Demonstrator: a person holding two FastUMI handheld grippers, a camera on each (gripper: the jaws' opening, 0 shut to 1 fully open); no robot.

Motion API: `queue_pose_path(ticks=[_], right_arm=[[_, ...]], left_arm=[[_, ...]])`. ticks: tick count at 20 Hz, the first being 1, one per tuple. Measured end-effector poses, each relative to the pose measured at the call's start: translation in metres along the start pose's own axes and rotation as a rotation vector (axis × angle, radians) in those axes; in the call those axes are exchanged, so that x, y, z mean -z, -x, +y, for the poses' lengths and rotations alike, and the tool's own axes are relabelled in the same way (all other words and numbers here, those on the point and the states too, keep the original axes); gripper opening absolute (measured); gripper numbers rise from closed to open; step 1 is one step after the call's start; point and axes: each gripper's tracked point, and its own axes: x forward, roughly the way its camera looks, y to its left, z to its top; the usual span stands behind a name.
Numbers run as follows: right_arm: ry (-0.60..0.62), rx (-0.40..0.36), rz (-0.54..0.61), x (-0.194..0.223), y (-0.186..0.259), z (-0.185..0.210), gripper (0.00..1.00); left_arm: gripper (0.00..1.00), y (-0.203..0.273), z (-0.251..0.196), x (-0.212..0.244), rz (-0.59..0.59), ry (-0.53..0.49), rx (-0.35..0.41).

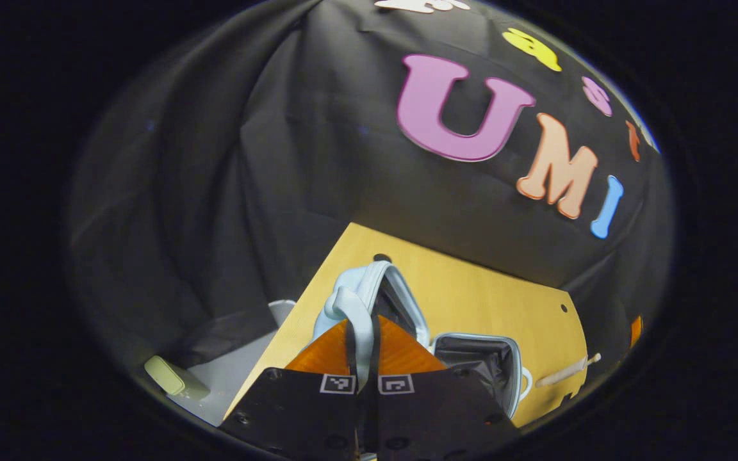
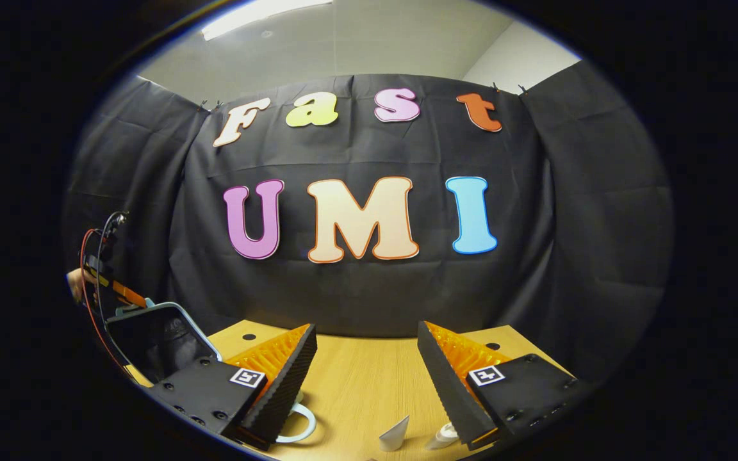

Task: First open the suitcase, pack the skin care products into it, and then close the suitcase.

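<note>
left hand-held gripper (image 1: 361, 358) pinches pale-blue suitcase (image 1: 401, 320), open, black-lined.

Black gripper bodies, orange ribbed jaws, apparently

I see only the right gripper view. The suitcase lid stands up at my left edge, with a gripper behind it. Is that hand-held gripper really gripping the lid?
Observer: Yes. In the left gripper view, the left hand-held gripper is shut on the pale blue handle of the lid.
Operator: Is the bottom half packed?
Observer: It lies open, black-lined, and no products show in the visible part.
Operator: Is anything beyond it?
Observer: A slim cream item lies on the table; it is too small to identify.
</note>
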Motion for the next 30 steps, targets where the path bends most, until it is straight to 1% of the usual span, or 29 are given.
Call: queue_pose_path(ticks=[2, 6, 7, 8, 9, 10, 11, 12, 13, 14, 15, 16, 19, 20, 22, 23, 25, 27, 30], right_arm=[[-0.005, 0.004, 0.006, 0.000, 0.001, 0.000, 1.00], [-0.001, 0.019, 0.018, 0.002, 0.001, -0.005, 0.99], [-0.002, 0.021, 0.023, 0.002, 0.000, -0.006, 0.99], [-0.003, 0.022, 0.026, 0.003, 0.000, -0.006, 1.00], [0.000, 0.023, 0.028, 0.003, 0.000, -0.006, 1.00], [0.003, 0.026, 0.027, 0.003, 0.001, -0.007, 0.99], [0.005, 0.030, 0.025, 0.002, 0.001, -0.008, 0.99], [0.008, 0.032, 0.027, 0.002, 0.001, -0.009, 0.99], [0.011, 0.034, 0.029, 0.002, 0.001, -0.011, 0.99], [0.016, 0.034, 0.032, 0.003, 0.002, -0.013, 0.99], [0.023, 0.034, 0.033, 0.001, 0.003, -0.015, 0.99], [0.028, 0.034, 0.027, -0.002, 0.005, -0.019, 0.99], [0.050, 0.027, -0.010, -0.014, 0.009, -0.034, 0.99], [0.060, 0.023, -0.018, -0.014, 0.010, -0.041, 0.99], [0.068, 0.015, -0.032, -0.018, 0.014, -0.057, 0.99], [0.063, 0.010, -0.037, -0.019, 0.016, -0.064, 1.00], [0.043, -0.003, -0.041, -0.019, 0.019, -0.079, 0.99], [0.029, -0.021, -0.037, -0.017, 0.021, -0.092, 1.00], [0.016, -0.049, -0.045, -0.017, 0.024, -0.109, 0.99]], left_arm=[[0.00, -0.011, 0.032, 0.017, 0.043, 0.035, -0.058], [0.00, -0.035, 0.075, 0.054, 0.124, 0.088, -0.149], [0.00, -0.038, 0.089, 0.058, 0.127, 0.087, -0.192], [0.00, -0.042, 0.104, 0.060, 0.112, 0.054, -0.251], [0.00, -0.047, 0.113, 0.069, 0.135, 0.035, -0.283], [0.00, -0.048, 0.123, 0.073, 0.133, 0.006, -0.342], [0.08, -0.048, 0.134, 0.071, 0.097, -0.028, -0.389], [0.13, -0.050, 0.132, 0.065, 0.055, -0.050, -0.408], [0.20, -0.047, 0.128, 0.058, 0.004, -0.057, -0.406], [0.60, -0.055, 0.128, 0.045, -0.042, -0.054, -0.419], [1.00, -0.045, 0.119, 0.038, -0.101, -0.058, -0.431], [0.93, -0.031, 0.107, 0.026, -0.172, -0.054, -0.438], [0.95, 0.006, 0.058, -0.008, -0.373, -0.078, -0.418], [0.94, 0.024, 0.038, -0.015, -0.423, -0.096, -0.401], [0.94, 0.060, -0.011, -0.023, -0.471, -0.111, -0.354], [0.94, 0.071, -0.033, -0.024, -0.484, -0.108, -0.322], [0.94, 0.083, -0.087, -0.020, -0.518, -0.106, -0.263], [0.94, 0.092, -0.135, -0.011, -0.555, -0.128, -0.193], [0.93, 0.096, -0.211, 0.006, -0.558, -0.164, -0.092]])
